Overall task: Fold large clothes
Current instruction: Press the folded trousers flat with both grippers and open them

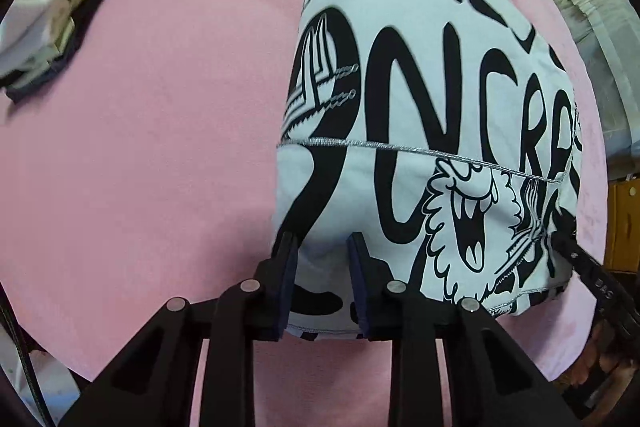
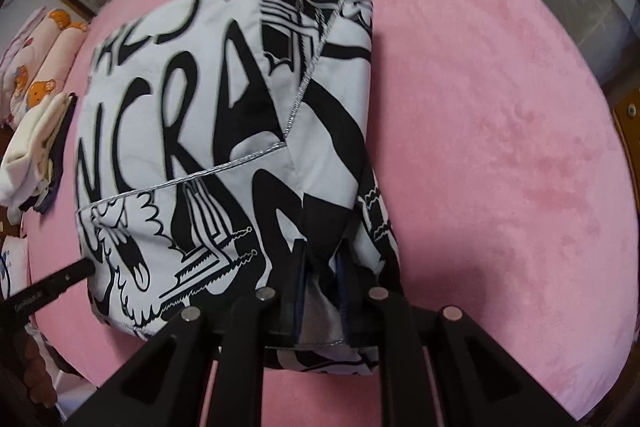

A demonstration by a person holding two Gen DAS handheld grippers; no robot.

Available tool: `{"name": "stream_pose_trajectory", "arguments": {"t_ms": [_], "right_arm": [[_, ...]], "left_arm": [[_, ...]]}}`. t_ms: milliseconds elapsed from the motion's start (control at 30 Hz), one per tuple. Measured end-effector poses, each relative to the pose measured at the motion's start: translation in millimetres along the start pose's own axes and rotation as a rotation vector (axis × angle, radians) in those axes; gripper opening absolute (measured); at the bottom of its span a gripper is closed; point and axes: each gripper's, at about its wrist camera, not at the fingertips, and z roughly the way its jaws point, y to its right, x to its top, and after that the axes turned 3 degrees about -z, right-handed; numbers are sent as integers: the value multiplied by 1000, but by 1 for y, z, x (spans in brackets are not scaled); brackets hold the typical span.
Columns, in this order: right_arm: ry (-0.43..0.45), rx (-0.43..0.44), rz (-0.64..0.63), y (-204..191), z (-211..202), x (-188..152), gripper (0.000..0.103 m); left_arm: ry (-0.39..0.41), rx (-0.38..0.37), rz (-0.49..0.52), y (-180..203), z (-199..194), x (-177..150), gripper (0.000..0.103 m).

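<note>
Two hand-held grippers at the near edge of one folded garment [image 1: 420,131], white with bold black lettering and cartoon figures, lying on a pink plush surface [image 1: 160,147]. Left hand-held gripper [image 1: 323,247] with fingers parted to a moderate width, straddling the garment's near left corner, cloth lying between the blue-padded fingers [image 1: 290,267]; no clear pinch visible. Right hand-held gripper [image 2: 323,259] at the garment's near right corner, fingers closer together, a bunch of fabric gathered between them and apparently pinched. Silver stitched hem [image 1: 400,145] crossing the top layer of the fold. From the right wrist view, same garment [image 2: 224,131] seen as a thick, several-layer bundle, near edge slightly lifted off the pink surface [image 2: 500,147]. Tip of the other black gripper poking in at the garment's far side in each view. Small stack of folded light and dark clothes [image 1: 60,11] well apart on the left part of the surface. Pale pillows with bear print [image 2: 36,59] beyond the edge, far left.
</note>
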Motion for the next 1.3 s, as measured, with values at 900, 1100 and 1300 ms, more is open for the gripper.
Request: {"name": "stream_pose_trajectory", "arguments": {"t_ms": [900,1100,1300], "right_arm": [[199,289,-188,-126,32,57,0],[221,261,-230,-128,50,84,0],[279,224,-191,-121,69,118,0]], "left_arm": [[115,-61,52,39,7,106,18],[134,-44,39,42,38,145,18],[207,-18,60,49,57,176,18]]}}
